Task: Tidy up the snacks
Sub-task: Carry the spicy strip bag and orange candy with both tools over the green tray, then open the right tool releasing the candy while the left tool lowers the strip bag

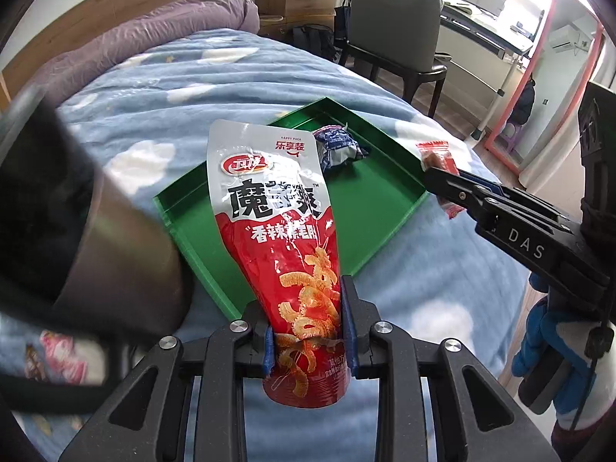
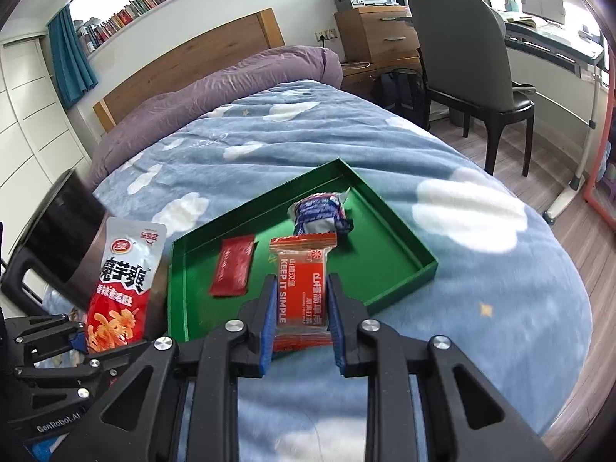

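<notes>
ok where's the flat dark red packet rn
In the right wrist view, the flat dark red packet lies inside the green tray, near its left wall.

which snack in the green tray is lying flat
The dark red packet, at the tray's near-left end, lies flat. The blue-and-white wrapped snack behind it is bunched up.

Tray on bed. In tray: wrapped snack toward far corner, flat packet at left. Pouch in left tool, packet bar in right tool, both above tray's near edge. Chair beyond bed, right.
</notes>
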Demonstrator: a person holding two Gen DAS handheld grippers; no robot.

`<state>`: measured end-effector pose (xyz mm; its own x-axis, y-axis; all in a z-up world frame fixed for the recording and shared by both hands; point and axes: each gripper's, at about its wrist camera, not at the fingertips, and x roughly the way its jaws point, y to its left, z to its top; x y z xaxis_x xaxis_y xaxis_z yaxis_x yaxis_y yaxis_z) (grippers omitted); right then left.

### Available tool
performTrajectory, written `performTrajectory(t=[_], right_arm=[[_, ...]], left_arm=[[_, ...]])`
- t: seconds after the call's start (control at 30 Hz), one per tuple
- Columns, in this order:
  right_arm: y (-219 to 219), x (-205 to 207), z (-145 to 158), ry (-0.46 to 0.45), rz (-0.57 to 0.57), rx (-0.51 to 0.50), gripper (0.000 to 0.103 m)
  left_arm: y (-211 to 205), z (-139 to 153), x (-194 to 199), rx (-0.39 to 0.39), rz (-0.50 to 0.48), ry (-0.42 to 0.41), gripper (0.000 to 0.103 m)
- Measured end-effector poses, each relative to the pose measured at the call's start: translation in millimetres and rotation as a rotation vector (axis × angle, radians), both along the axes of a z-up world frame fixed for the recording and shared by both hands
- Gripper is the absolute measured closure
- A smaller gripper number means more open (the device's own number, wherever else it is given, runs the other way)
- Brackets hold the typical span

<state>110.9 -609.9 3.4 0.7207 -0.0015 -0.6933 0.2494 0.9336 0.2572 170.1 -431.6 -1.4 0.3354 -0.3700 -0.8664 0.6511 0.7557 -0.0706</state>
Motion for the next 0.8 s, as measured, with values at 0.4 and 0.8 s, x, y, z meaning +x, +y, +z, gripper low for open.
performTrajectory(t=[0.4,0.8], right_arm=[[-29.1,61.6,-53.7,0.089,-0.007,-0.039,0.103],[-27.6,78.9,-83.2,0.157,0.02,-0.059,0.103]], left_arm=[[-47.0,-57.5,50.2,0.048,-0.008,0.061,0.08],[-57.2,-85.8,52.3,0.079,-0.011,0.11,0.079]])
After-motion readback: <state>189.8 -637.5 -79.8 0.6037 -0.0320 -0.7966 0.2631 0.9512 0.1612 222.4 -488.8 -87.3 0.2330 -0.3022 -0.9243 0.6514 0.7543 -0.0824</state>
